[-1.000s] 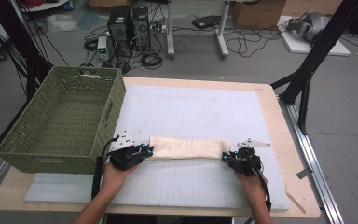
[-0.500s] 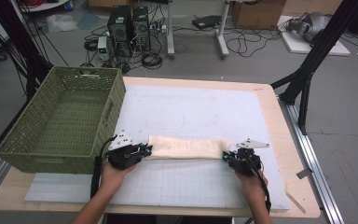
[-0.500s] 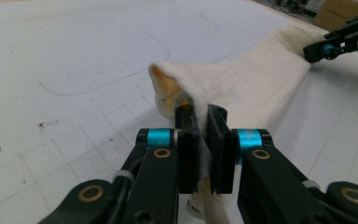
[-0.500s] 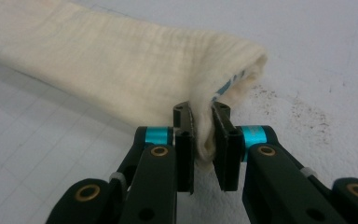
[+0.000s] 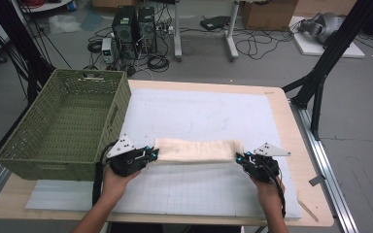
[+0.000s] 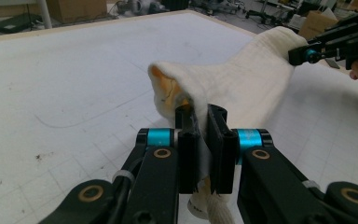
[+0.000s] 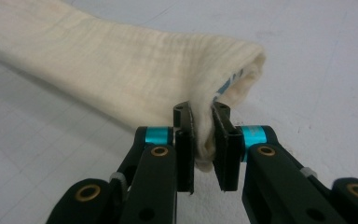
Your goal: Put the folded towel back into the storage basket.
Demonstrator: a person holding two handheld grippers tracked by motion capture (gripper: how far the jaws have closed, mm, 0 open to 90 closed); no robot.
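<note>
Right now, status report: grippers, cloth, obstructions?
Left gripper shut on cream towel, near end. Right gripper shut on far end. Towel folded long, stretched between them. Green basket alongside left; mat ahead clear.

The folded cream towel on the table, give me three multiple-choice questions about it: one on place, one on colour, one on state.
1. Where does the woven green basket stand?
A. At the table's left edge
B. At its right edge
C. On the floor

2. What colour is the folded cream cloth towel mostly?
A. Red
B. Cream
C. Black

3. How do the left tongs and right tongs stand?
A. Both open
B. One open
C. Both shut on the towel's ends

Answers:
1 A, the high view shows the basket left of the white mat.
2 B, its fabric is pale cream in each view.
3 C, each gripper view shows cloth pinched between the jaws.
</note>
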